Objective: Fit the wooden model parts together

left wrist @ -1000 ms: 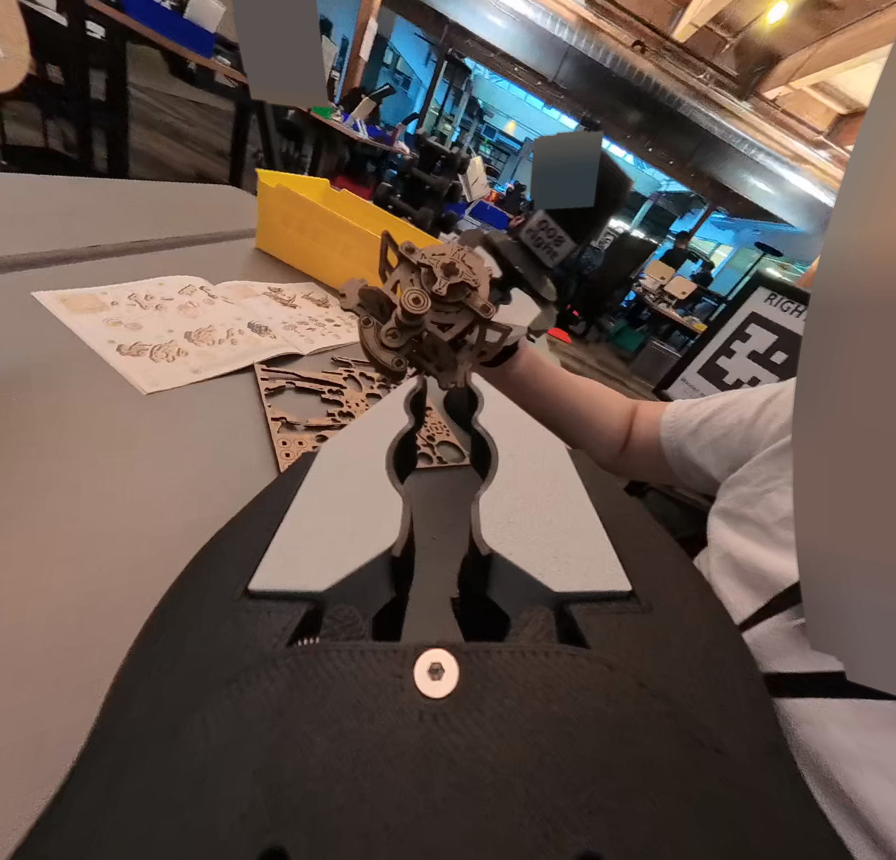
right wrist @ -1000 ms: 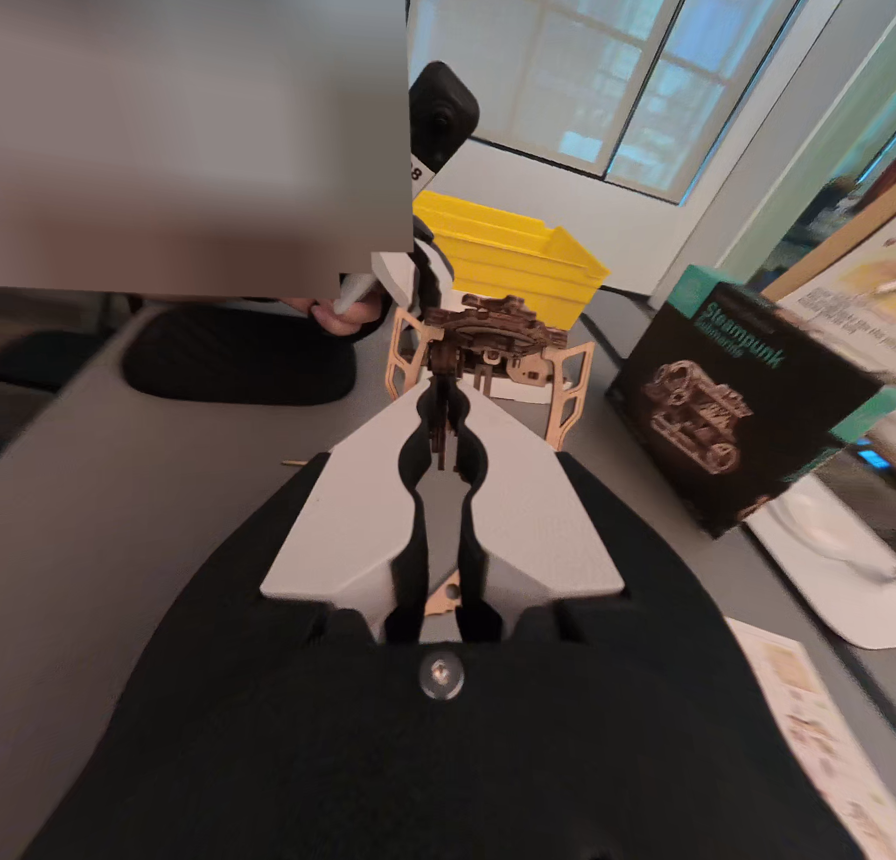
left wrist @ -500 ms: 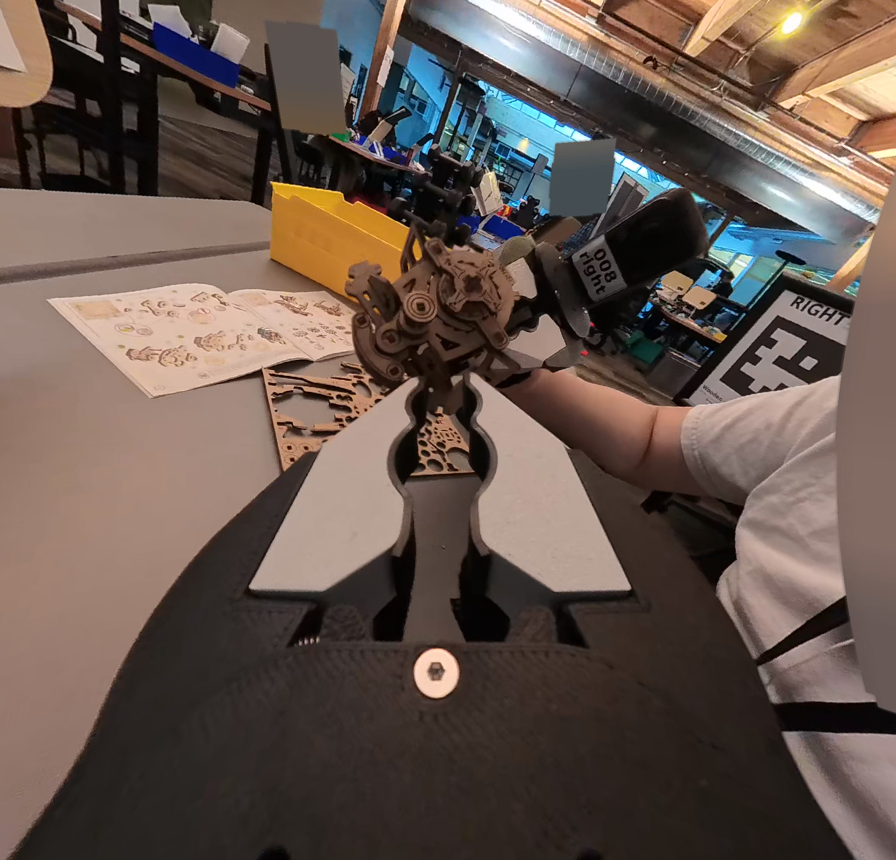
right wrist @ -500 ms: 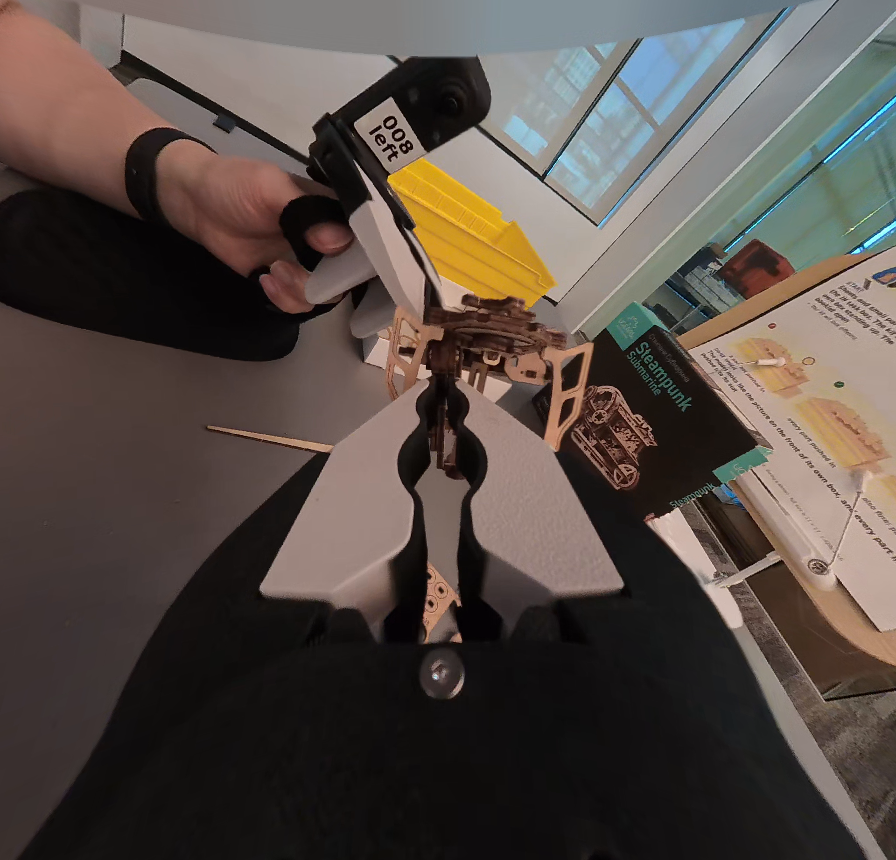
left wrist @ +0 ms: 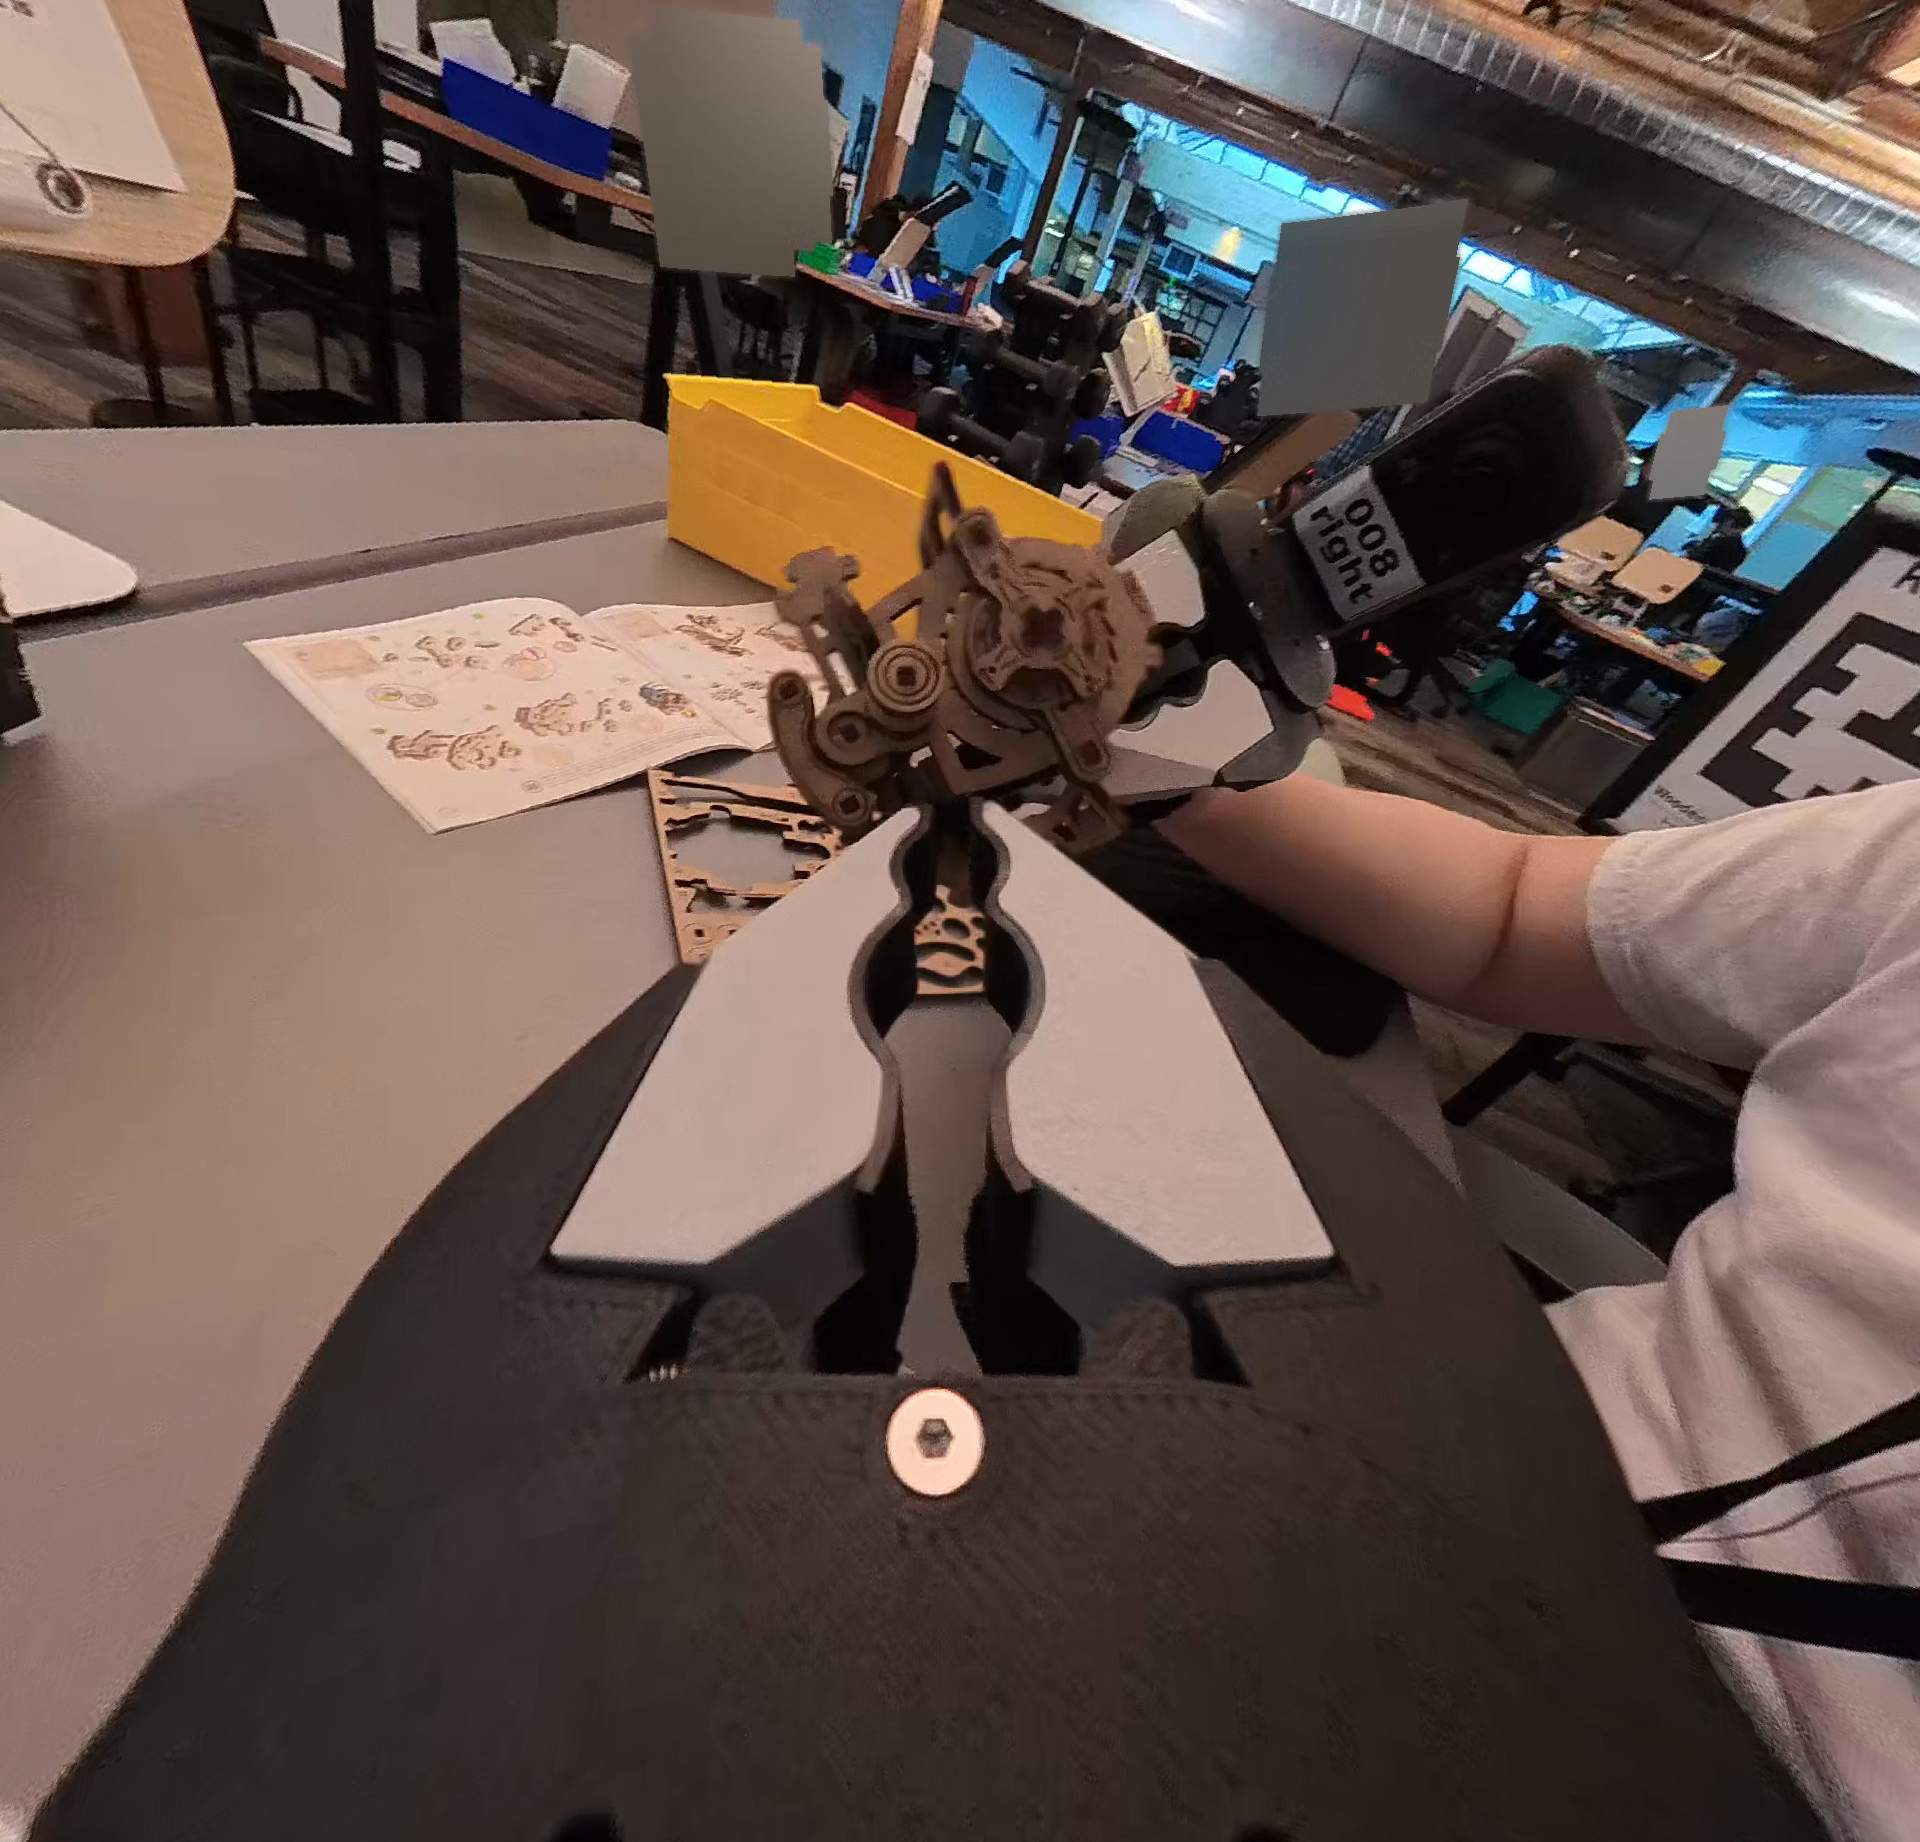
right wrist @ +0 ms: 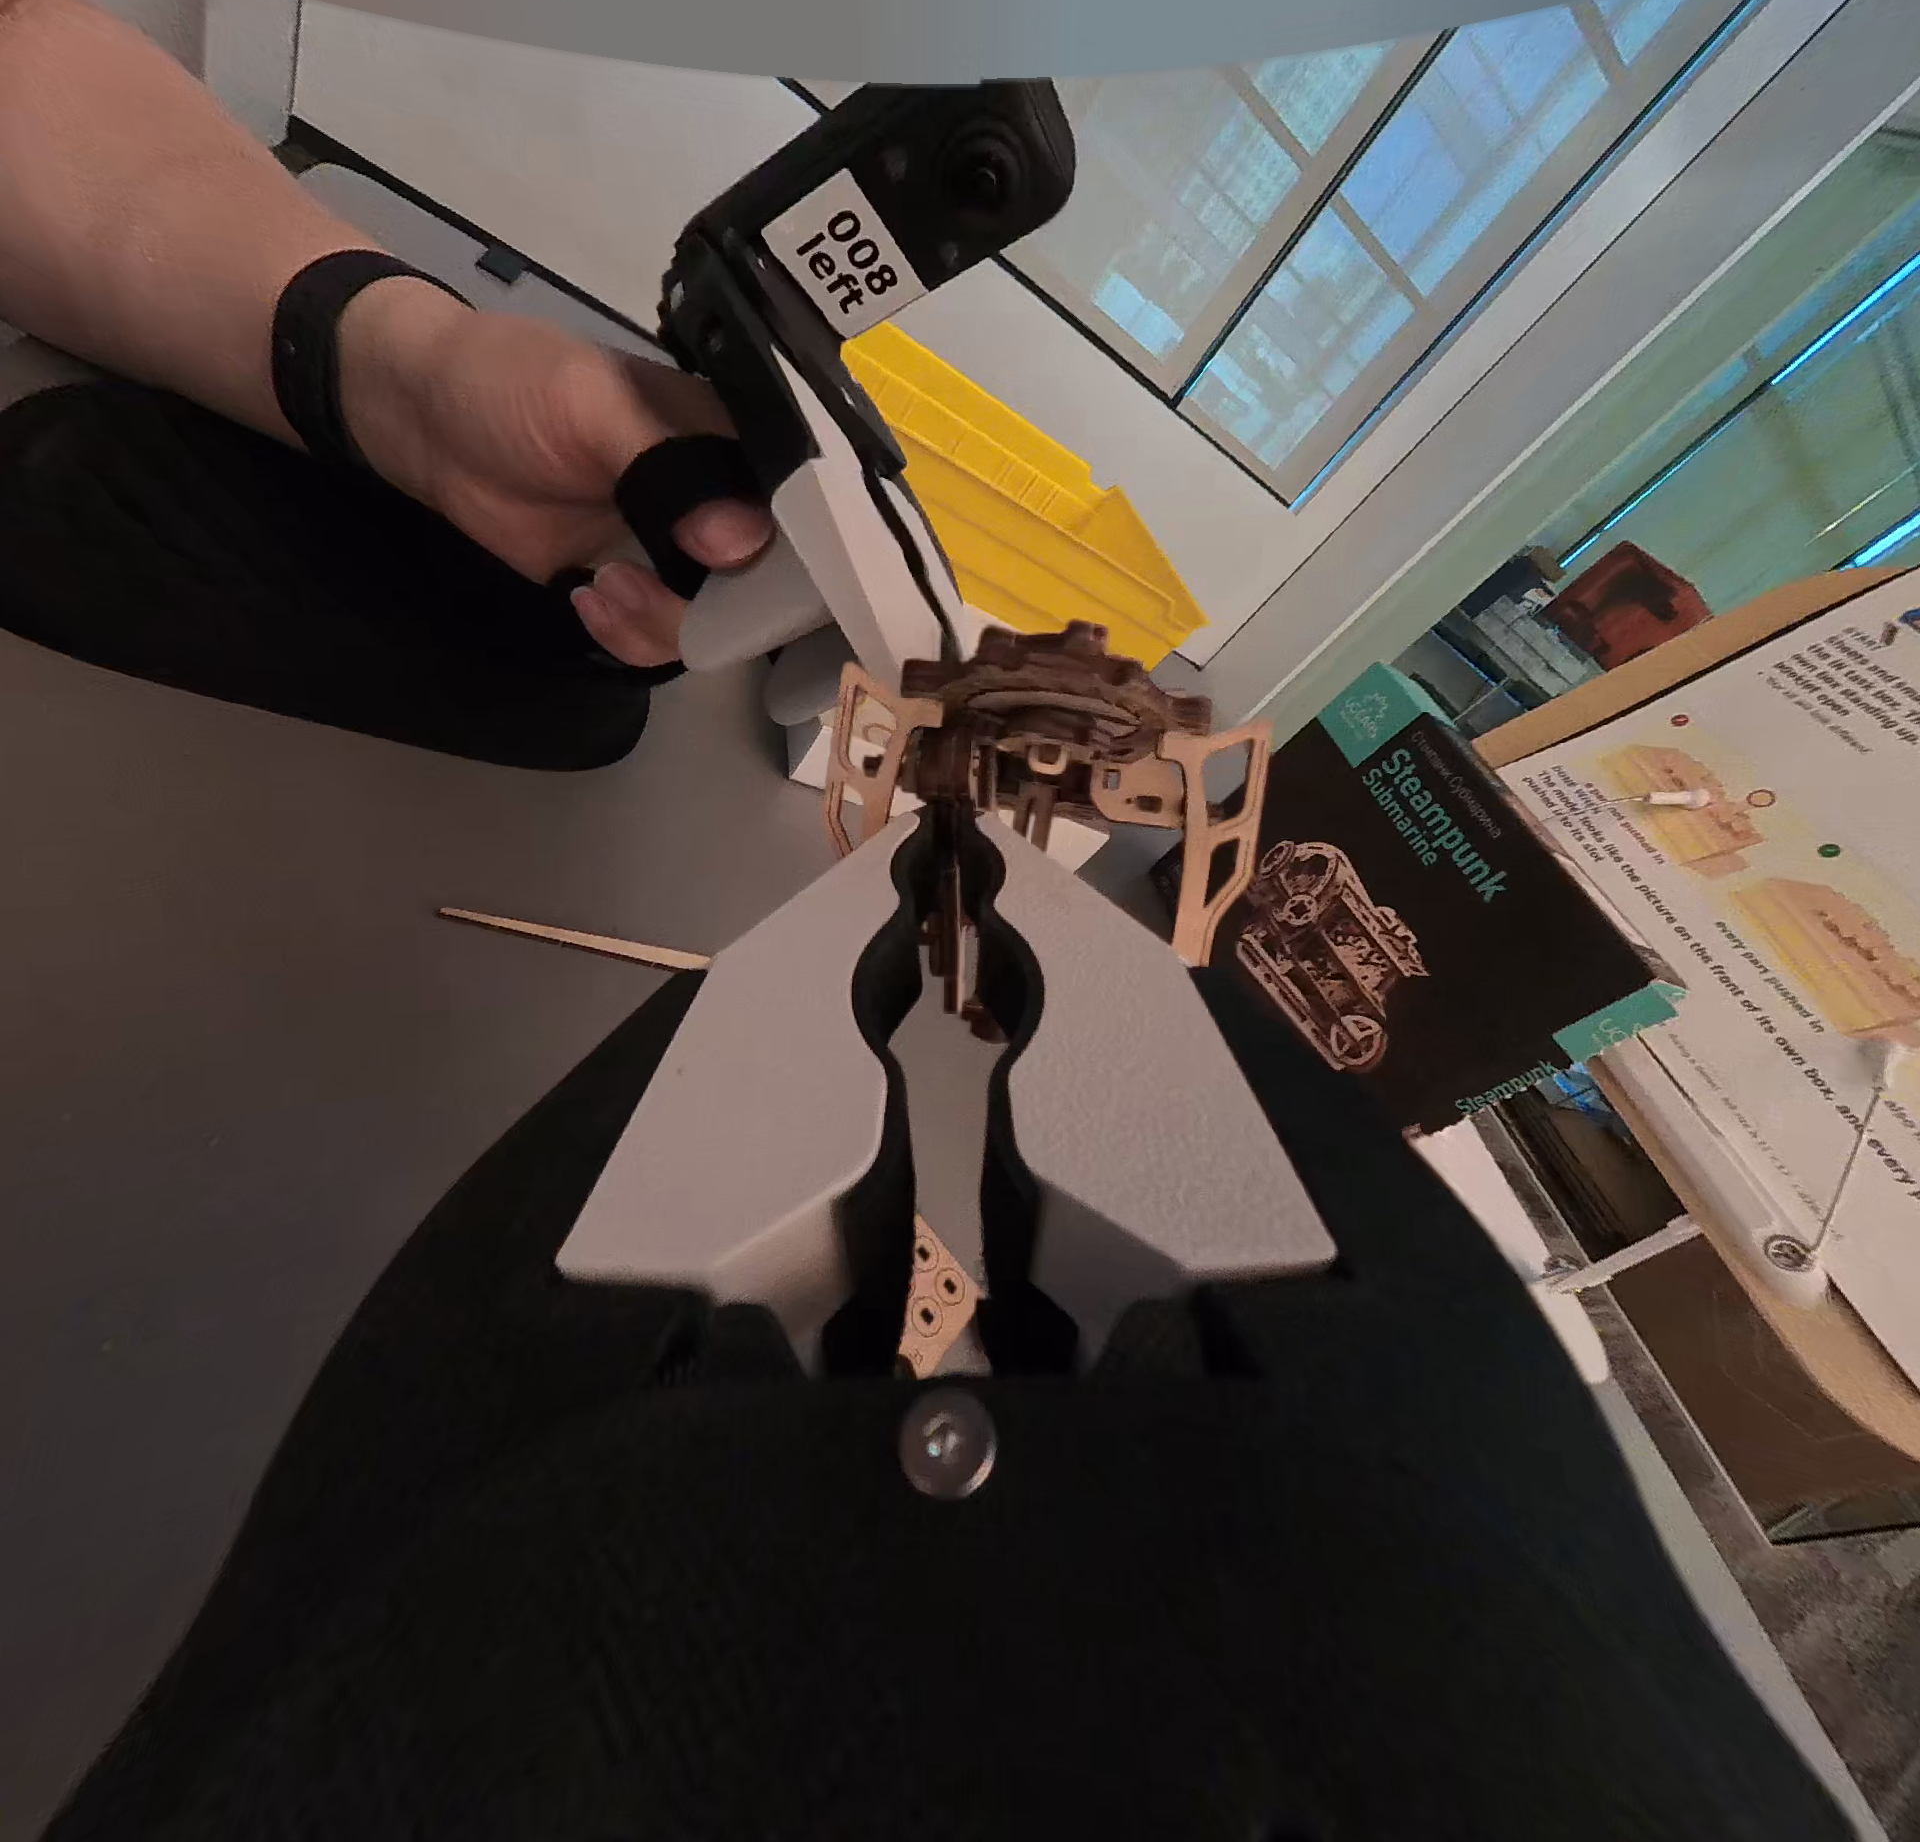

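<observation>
Left wrist view shows the left gripper (left wrist: 948,821) pinched shut on the bottom edge of the wooden model (left wrist: 966,686), a dark brown bunch of gears and thin plates. The model is up in the air, above the gray table (left wrist: 208,961). The right gripper (left wrist: 1164,691) comes in from the far side and touches the model too.

From the right wrist view, the right gripper (right wrist: 951,857) is nearly closed, and a thin flat wooden piece of the model (right wrist: 1039,743) sits between its fingers. So both grippers hold the same model, one from each side. Two pale wooden side frames stick out from it like little legs.

On the table below lie an open instruction booklet (left wrist: 520,691), a punched-out wooden sheet (left wrist: 738,857) and a yellow bin (left wrist: 821,504). A thin wooden stick (right wrist: 571,935) and the dark kit box (right wrist: 1392,919) sit near by.

I think things could go wrong here. The wood is thin, so a hard squeeze or a twist could snap a piece. If the two grippers pull in different ways, parts that are already joined might pop apart. If one grip slips, the model could tip and fall on the table.
</observation>
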Demonstrator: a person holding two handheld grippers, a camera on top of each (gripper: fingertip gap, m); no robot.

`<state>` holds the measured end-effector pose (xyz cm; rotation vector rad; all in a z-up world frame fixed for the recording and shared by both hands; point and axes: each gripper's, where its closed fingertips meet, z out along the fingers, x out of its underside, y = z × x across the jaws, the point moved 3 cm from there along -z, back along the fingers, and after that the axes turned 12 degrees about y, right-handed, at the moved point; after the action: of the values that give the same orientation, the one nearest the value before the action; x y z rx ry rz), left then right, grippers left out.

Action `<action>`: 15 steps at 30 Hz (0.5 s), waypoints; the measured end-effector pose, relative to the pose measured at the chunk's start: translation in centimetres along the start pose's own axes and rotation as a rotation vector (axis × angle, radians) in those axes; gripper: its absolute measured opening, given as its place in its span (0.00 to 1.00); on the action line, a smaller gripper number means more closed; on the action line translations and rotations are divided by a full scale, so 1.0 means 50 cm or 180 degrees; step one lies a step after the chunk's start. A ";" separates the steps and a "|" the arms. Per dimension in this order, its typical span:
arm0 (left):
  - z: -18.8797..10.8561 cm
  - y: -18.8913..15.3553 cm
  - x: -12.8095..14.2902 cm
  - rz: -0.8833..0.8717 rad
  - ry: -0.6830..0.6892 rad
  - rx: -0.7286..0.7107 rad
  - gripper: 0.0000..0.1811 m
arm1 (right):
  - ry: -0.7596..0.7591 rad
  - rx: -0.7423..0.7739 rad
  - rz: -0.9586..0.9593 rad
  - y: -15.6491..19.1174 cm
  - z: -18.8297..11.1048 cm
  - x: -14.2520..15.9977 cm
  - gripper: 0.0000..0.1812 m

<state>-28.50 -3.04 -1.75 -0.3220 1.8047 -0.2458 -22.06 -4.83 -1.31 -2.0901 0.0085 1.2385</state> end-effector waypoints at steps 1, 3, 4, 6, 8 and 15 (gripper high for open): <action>0.000 0.004 0.002 -0.0006 0.0010 -0.0049 0.00 | 0.0018 -0.0032 0.0022 0.002 0.003 0.002 0.00; -0.002 0.014 0.004 -0.0059 0.0011 -0.0141 0.00 | 0.0040 -0.0185 0.0125 0.011 0.011 0.003 0.02; -0.004 0.018 0.004 -0.0121 -0.0003 -0.0154 0.00 | 0.0022 -0.0192 0.0180 0.010 0.012 0.001 0.06; -0.010 0.027 0.002 -0.0320 -0.0074 -0.0128 0.00 | 0.0029 -0.0117 0.0254 0.000 0.010 0.001 0.09; -0.013 0.038 0.004 -0.0517 -0.0115 -0.0133 0.00 | -0.0003 -0.0089 0.0287 -0.006 0.005 -0.003 0.09; -0.009 0.051 0.015 -0.0572 -0.0045 -0.0334 0.00 | 0.0306 0.0029 0.0472 -0.007 0.027 -0.010 0.07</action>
<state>-29.33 -0.92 -3.15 -0.5601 1.7797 -0.2743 -23.23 -3.97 -1.12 -2.1714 0.2158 1.2198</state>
